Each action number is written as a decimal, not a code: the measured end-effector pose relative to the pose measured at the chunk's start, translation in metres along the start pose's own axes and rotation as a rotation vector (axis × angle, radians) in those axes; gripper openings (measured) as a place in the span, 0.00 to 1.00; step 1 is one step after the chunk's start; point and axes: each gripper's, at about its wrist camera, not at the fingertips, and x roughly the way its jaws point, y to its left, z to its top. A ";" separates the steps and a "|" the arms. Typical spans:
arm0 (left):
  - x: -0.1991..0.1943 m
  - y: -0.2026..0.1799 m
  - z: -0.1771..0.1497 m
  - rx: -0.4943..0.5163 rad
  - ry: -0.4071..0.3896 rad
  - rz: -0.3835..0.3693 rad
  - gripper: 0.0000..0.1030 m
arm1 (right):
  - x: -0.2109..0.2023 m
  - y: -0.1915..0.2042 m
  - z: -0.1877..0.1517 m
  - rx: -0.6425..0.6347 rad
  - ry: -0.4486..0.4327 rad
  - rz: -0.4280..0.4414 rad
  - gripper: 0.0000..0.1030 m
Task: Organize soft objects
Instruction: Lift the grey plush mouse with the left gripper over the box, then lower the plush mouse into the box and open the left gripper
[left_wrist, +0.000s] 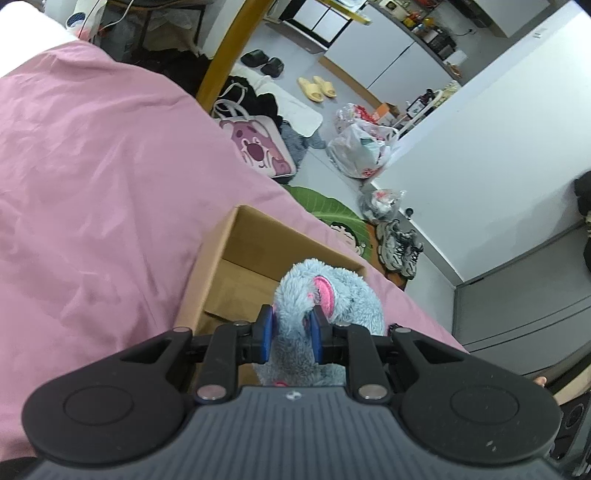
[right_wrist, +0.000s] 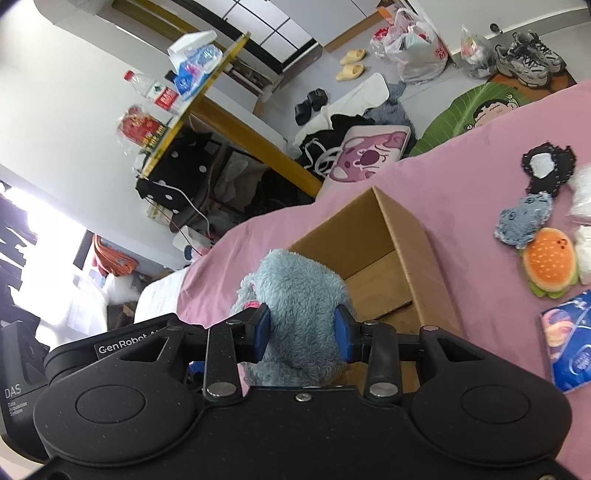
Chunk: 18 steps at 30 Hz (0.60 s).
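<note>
A fluffy blue stuffed toy with a pink ear is pinched in both claws at once. The left gripper squeezes a narrow fold of fur between its blue pads, and the right gripper clamps a wider bulk of the same toy. The toy hangs at the near rim of an open cardboard box, which stands on a pink bedsheet and looks bare inside.

Only the right wrist view shows the other soft things beside the box: a black-and-white plush, a small blue plush, a burger plush and a blue packet, all apart from the box wall.

Only the left wrist view shows the wide bare sheet on the box's other side. The bed edge runs just behind the box, with floor clutter beyond.
</note>
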 end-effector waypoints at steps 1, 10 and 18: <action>0.003 0.002 0.002 -0.002 0.002 0.004 0.19 | 0.004 0.001 0.001 -0.003 0.005 -0.005 0.35; 0.029 0.012 0.017 -0.016 0.026 0.031 0.19 | 0.035 0.001 0.010 -0.009 0.033 -0.039 0.36; 0.043 0.012 0.024 -0.014 0.030 0.061 0.19 | 0.048 0.002 0.013 -0.022 0.045 -0.064 0.40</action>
